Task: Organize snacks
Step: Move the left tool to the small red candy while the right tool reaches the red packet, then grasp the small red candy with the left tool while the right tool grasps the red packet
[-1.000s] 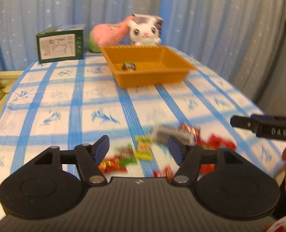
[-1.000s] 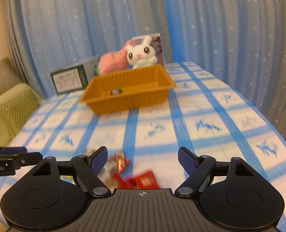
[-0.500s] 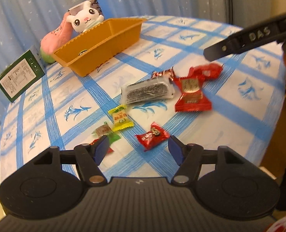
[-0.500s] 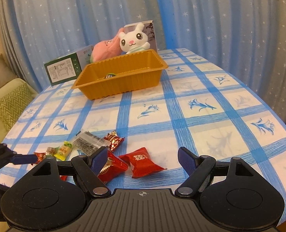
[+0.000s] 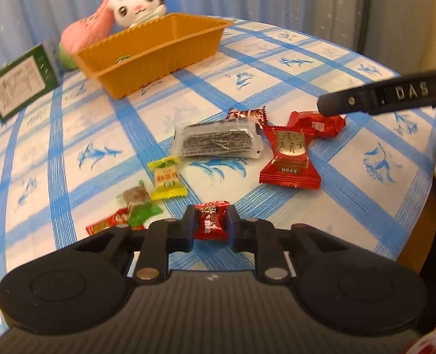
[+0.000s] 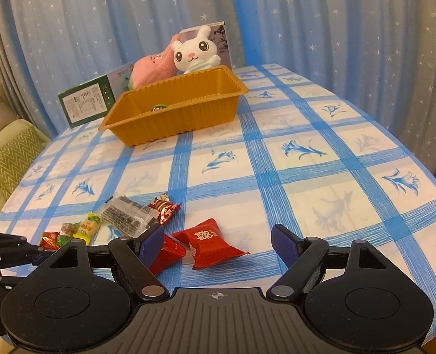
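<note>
My left gripper (image 5: pixel 211 220) is shut on a small red candy (image 5: pixel 211 228) just above the checked tablecloth, near the table's front edge. Beside it lie a yellow candy (image 5: pixel 166 178), a green one (image 5: pixel 138 206), a clear packet of dark strips (image 5: pixel 218 141) and a big red packet (image 5: pixel 290 156). My right gripper (image 6: pixel 216 237) hangs open over a red packet (image 6: pixel 209 244) without touching it; one of its fingers (image 5: pixel 380 94) shows in the left wrist view. At the far side stands the orange tray (image 6: pixel 182 118) with one small green item (image 6: pixel 159 107) inside.
Behind the tray sit a white plush rabbit (image 6: pixel 194 50), a pink plush (image 6: pixel 150 67) and a green box (image 6: pixel 85 104). Blue curtains close off the back. The table's rounded edge (image 5: pixel 418 200) drops off at the right, and a sofa cushion (image 6: pixel 8 159) lies left.
My left gripper sank towards the table, rolled, and closed its jaws on the small red candy that lay between them. The right gripper stayed open and barely moved.
</note>
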